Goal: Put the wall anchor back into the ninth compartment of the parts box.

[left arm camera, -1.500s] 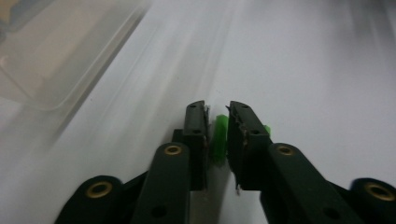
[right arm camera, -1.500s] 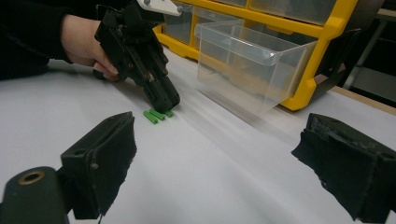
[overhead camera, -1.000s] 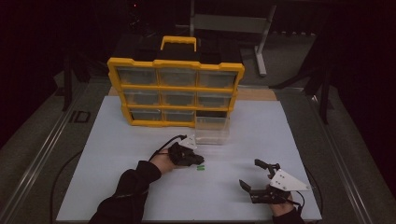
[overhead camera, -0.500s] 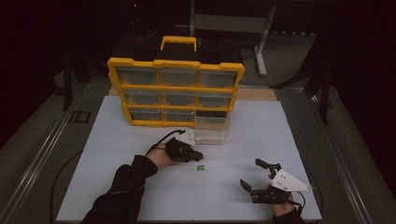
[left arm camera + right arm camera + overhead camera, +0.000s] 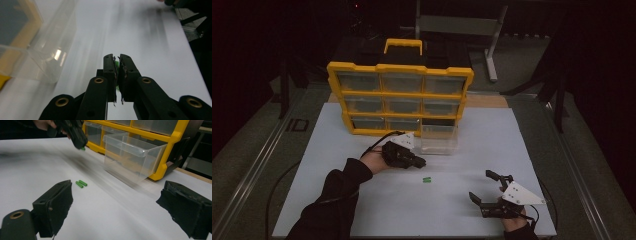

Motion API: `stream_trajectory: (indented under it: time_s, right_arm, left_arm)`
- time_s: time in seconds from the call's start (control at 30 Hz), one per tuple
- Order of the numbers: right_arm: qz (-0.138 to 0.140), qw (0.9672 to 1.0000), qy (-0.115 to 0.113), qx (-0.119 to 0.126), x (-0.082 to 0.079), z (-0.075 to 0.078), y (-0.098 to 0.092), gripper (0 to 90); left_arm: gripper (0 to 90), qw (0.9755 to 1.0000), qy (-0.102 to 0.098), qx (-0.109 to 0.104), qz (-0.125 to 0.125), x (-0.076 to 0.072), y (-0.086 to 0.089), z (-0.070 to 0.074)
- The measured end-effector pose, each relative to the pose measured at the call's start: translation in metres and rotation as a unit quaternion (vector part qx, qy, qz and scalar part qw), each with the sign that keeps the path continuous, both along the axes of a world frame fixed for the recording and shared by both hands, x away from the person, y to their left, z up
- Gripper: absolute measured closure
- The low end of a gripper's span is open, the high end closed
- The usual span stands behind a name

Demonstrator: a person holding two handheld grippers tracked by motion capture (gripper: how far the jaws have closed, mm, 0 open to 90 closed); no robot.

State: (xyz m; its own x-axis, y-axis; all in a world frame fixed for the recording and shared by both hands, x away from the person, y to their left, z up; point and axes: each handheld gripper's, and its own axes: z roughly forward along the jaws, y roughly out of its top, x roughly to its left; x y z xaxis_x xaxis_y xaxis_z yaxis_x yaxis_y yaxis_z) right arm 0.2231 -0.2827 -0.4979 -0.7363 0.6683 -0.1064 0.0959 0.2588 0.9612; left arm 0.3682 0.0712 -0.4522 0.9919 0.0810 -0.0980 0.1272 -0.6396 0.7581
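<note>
Left tongs pinch a small green peg; right tongs gape wide.

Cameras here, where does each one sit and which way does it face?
High view: above the person's side, facing forward and down on the white table and yellow drawer cabinet; shows both forearms, left gripper, right gripper.
Left gripper view: rides the left gripper, looking along its shut jaws holding a green piece, past the clear drawer.
Right gripper view: rides the open right gripper, facing the cabinet.
Shared: the loose green pieces appear in high and right gripper views.
</note>
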Motion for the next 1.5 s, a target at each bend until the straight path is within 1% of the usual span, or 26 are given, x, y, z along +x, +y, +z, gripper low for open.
stream_trajectory:
  time_s: [0.03,0.1,0.13,0.17,0.27,0.3,0.33,0.37,0.4,0.47,0.5,0.53,0.57,0.67,0.7,0.8,0.87,0.9,1.0,1.03,1.1,1.13,1.27,1.3,1.33,1.5]
  right_arm:
    - [0.000,1.0000,0.000,0.000,0.000,0.000,0.000,10.0]
    - [0.000,1.0000,-0.001,0.000,0.000,0.000,0.000,10.0]
    - [0.000,1.0000,-0.001,0.000,0.000,0.000,0.000,10.0]
    - [-0.001,1.0000,-0.003,0.000,0.000,0.000,0.000,10.0]
    - [-0.001,1.0000,-0.004,0.000,0.000,0.000,0.000,10.0]
    - [-0.002,1.0000,-0.003,0.001,0.000,0.000,-0.001,10.0]
    - [-0.002,1.0000,-0.003,0.002,0.000,0.000,-0.001,10.0]
    - [-0.002,1.0000,-0.003,0.002,0.000,0.000,-0.001,10.0]
    - [-0.003,1.0000,-0.003,0.001,0.000,0.000,-0.001,10.0]
    - [-0.002,1.0000,-0.003,0.001,0.000,0.000,-0.001,10.0]
    - [-0.003,1.0000,-0.005,0.001,0.000,0.001,-0.001,10.0]
    - [-0.004,1.0000,-0.007,-0.002,0.000,0.001,-0.001,10.0]
    - [-0.004,0.9999,-0.010,-0.002,0.000,0.001,-0.001,10.0]
    - [-0.007,0.9999,-0.013,-0.003,-0.001,0.002,-0.001,10.0]
    - [-0.007,0.9999,-0.012,-0.002,-0.001,0.002,-0.001,10.0]
    - [-0.007,0.9999,-0.013,0.001,-0.001,0.002,-0.002,10.0]
    - [-0.008,0.9999,-0.014,0.000,-0.001,0.002,-0.002,10.0]
    - [-0.006,0.9999,-0.013,0.002,-0.001,0.002,-0.002,10.0]
    - [-0.007,0.9999,-0.014,-0.001,-0.001,0.002,-0.001,10.0]
    - [-0.008,0.9998,-0.016,-0.002,-0.001,0.002,-0.001,10.0]
    - [-0.008,0.9998,-0.016,-0.001,-0.001,0.002,-0.001,10.0]
    - [-0.008,0.9999,-0.015,-0.001,-0.001,0.002,-0.001,10.0]
    - [-0.007,0.9999,-0.013,0.001,-0.001,0.002,-0.002,10.0]
    - [-0.007,0.9999,-0.013,0.001,-0.001,0.002,-0.002,10.0]
    - [-0.006,0.9999,-0.014,0.001,-0.001,0.002,-0.002,10.0]
    - [-0.005,0.9999,-0.014,0.002,-0.001,0.002,-0.002,10.0]
  left_arm:
    - [85.2,1.0000,0.000,0.000,0.000,0.000,0.000,0.000]
    - [85.2,1.0000,-0.003,-0.002,-0.001,0.002,0.002,0.012]
    - [85.2,1.0000,-0.003,-0.002,-0.001,0.002,0.002,0.012]
    - [85.2,0.9999,-0.010,-0.002,-0.002,0.004,0.003,0.020]
    - [85.2,0.9999,-0.008,-0.003,-0.005,0.004,0.003,0.023]
    - [85.2,0.9997,-0.018,-0.003,-0.013,0.005,0.002,0.035]
    - [85.2,0.9997,-0.021,-0.004,-0.013,0.005,0.002,0.038]
    - [85.2,0.9997,-0.021,-0.004,-0.013,0.005,0.002,0.038]
    - [85.2,0.9994,-0.026,-0.009,-0.020,0.006,0.001,0.045]
    - [85.2,0.9994,-0.026,-0.009,-0.020,0.006,0.001,0.045]
    - [85.2,0.9992,-0.031,-0.013,-0.023,0.009,-0.001,0.053]
    - [85.2,0.9992,-0.031,-0.013,-0.023,0.009,-0.001,0.053]
    - [85.2,0.9991,-0.031,-0.012,-0.025,0.012,-0.002,0.060]
    - [85.2,0.9988,-0.038,-0.017,-0.025,0.016,-0.002,0.068]
    - [85.2,0.9988,-0.038,-0.017,-0.025,0.016,-0.002,0.068]
    - [85.1,0.9986,-0.041,-0.027,-0.021,0.022,-0.001,0.080]
    - [85.2,0.9986,-0.041,-0.027,-0.021,0.022,-0.001,0.080]
    - [85.2,0.9983,-0.039,-0.040,-0.014,0.026,0.000,0.086]
    - [85.2,0.9980,-0.041,-0.047,-0.010,0.031,0.001,0.094]
    - [85.2,0.9979,-0.040,-0.050,-0.006,0.036,0.000,0.100]
    - [85.2,0.9977,-0.043,-0.053,-0.003,0.038,0.000,0.102]
    - [85.2,0.9974,-0.044,-0.057,0.001,0.041,-0.001,0.108]
    - [85.1,0.9969,-0.047,-0.063,0.004,0.043,-0.002,0.113]
    - [85.1,0.9962,-0.052,-0.069,0.009,0.047,-0.004,0.118]
    - [85.1,0.9961,-0.051,-0.071,0.011,0.049,-0.004,0.119]
    - [85.2,0.9945,-0.054,-0.088,0.017,0.055,-0.009,0.122]
